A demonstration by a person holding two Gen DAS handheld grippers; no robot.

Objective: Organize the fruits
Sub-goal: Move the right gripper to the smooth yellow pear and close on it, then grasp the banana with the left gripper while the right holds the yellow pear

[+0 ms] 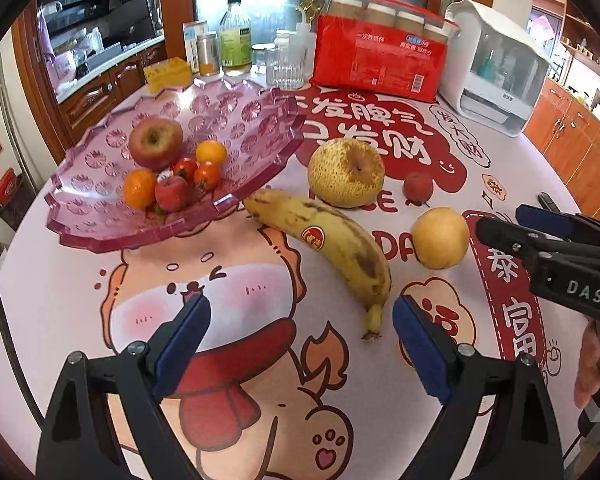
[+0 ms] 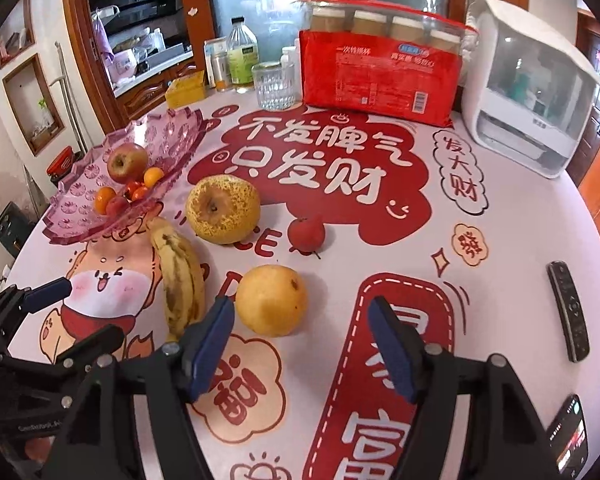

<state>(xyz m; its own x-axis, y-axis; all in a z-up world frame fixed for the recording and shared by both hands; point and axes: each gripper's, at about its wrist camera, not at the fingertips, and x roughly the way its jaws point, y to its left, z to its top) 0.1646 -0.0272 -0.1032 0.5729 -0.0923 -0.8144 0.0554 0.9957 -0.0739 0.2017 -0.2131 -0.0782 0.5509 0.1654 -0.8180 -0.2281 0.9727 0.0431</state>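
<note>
Both wrist cameras tilt down over the table [image 1: 60,300], close in; left view sits nearer the pink bowl [image 1: 172,160]; both share the banana [image 2: 182,280].

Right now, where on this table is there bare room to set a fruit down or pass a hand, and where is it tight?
Free: the tablecloth between the small red fruit and the remote, and the near cartoon patch by the left gripper. Crowded: banana, speckled pear and yellow pear cluster beside the pink bowl; bottles and packages line the far edge.
</note>
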